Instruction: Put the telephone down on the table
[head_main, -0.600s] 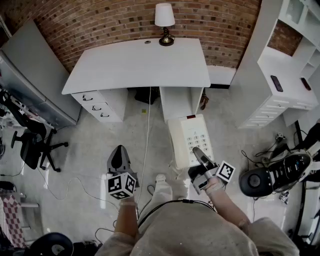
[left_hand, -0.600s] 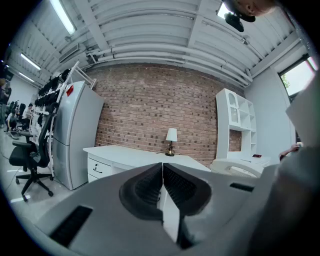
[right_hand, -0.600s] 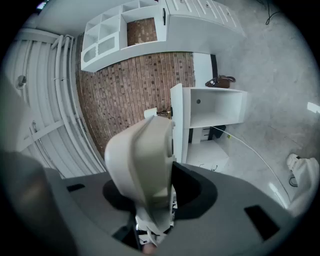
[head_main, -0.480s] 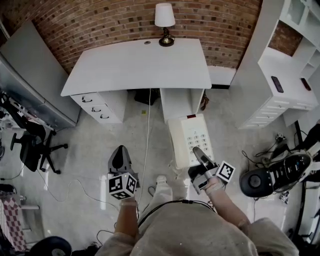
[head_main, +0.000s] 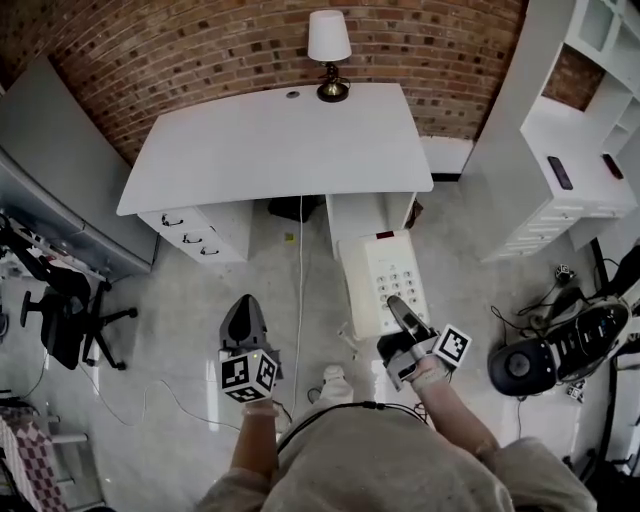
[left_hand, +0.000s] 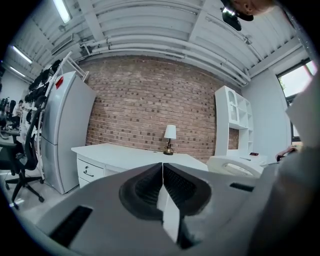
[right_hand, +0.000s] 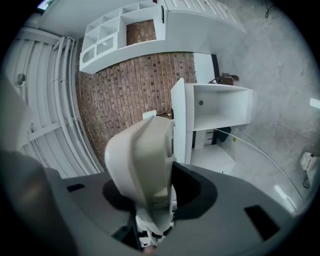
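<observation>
Presently the telephone (head_main: 383, 283) is off the worktop (head_main: 280, 150). It is carried in the air over the floor (head_main: 180, 300), in front of the worktop's right pedestal and short of its near edge.

**Tools.** The right tool (head_main: 397, 305) has its jaws partly apart and clamped on the near end of the telephone, keypad face upward in the head view. The right gripper view confirms the cream body of the telephone (right_hand: 142, 170) wedged between the pads of the right tool (right_hand: 150, 200). The left tool (head_main: 243, 308) is held out over the floor to the left. The left gripper view shows its jaws together with nothing between them.

**Step in hand.** In my judgement this is the carry stage: the grasp is made and the set-down is not yet done.

**Next move.** The telephone needs to be carried forward and lifted clear of the worktop's edge. It should then be lowered flat onto a bare part before the jaws release. With only one end gripped, the far end may dip, so a level approach appears advisable.

**Surface.** The worktop is white, broad and bare apart from a lamp (head_main: 329, 50) at its far edge, so there is ample room to land.

**Room.**
- A brick wall (head_main: 200, 50) stands behind the worktop.
- A white shelving unit (head_main: 560, 150) stands to the right.
- A grey cabinet (head_main: 50, 180) and an office chair (head_main: 65, 310) stand to the left.
- A cable (head_main: 299, 260) trails across the floor from beneath the worktop towards the person. Whether it belongs to the telephone I cannot tell.
</observation>
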